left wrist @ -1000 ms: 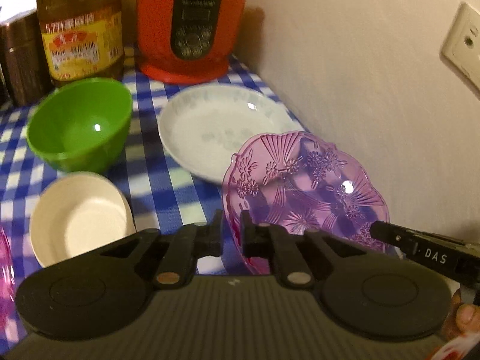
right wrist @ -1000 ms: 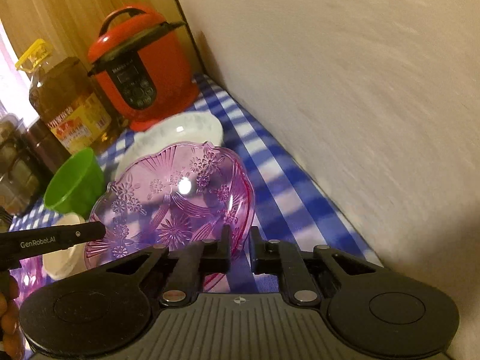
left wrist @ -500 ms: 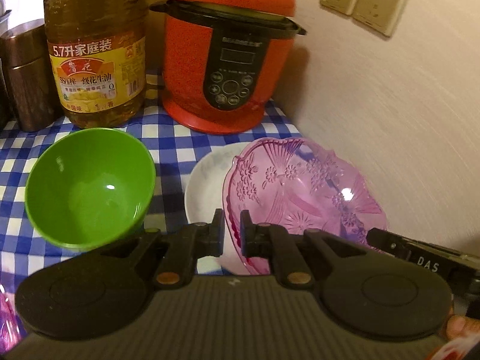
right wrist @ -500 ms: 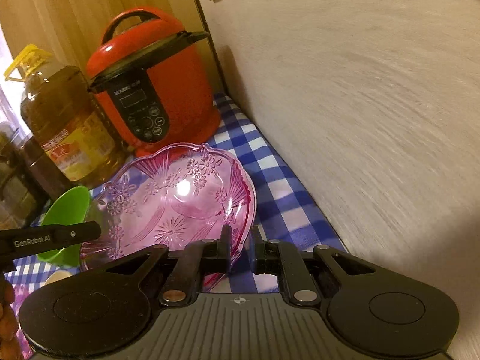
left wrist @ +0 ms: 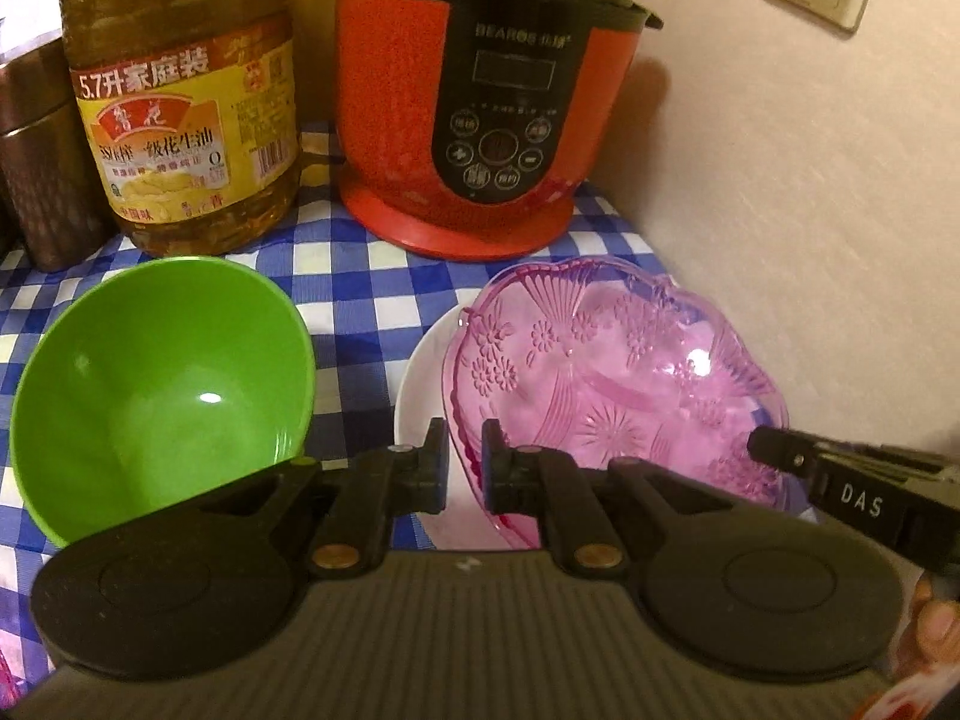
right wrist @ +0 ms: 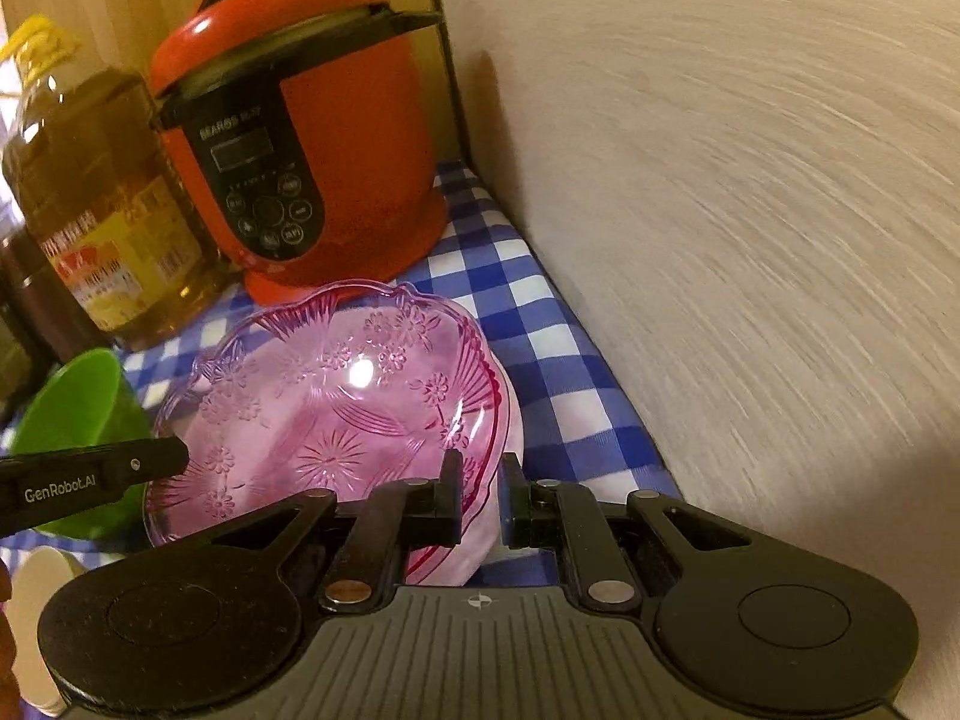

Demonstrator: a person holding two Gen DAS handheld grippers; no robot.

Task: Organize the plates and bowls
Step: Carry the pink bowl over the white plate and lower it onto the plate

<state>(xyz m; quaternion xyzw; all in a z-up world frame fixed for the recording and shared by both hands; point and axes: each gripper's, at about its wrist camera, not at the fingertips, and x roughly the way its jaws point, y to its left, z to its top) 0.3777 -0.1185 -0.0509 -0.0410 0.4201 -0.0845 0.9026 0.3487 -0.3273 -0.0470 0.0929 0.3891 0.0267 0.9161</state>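
A clear pink glass plate (left wrist: 612, 384) with a flower pattern is gripped from two sides. My left gripper (left wrist: 465, 468) is shut on its near left rim. The right gripper (right wrist: 483, 498) is shut on the plate's (right wrist: 336, 408) near right rim, and its black finger (left wrist: 798, 459) shows at the right of the left wrist view. The pink plate covers most of a white plate (left wrist: 420, 378) on the checked cloth; whether they touch I cannot tell. A green bowl (left wrist: 162, 384) stands to the left, also in the right wrist view (right wrist: 78, 402).
A red rice cooker (left wrist: 480, 96) and a big oil bottle (left wrist: 180, 102) stand just behind the plates. A brown canister (left wrist: 36, 168) is at far left. The wall (right wrist: 750, 240) runs close along the right. A cream bowl (right wrist: 30, 600) sits near left.
Both grippers carried the pink plate toward the back of the table, over the white plate. The cooker and oil bottle are now much closer. The cream bowl has left the left wrist view.
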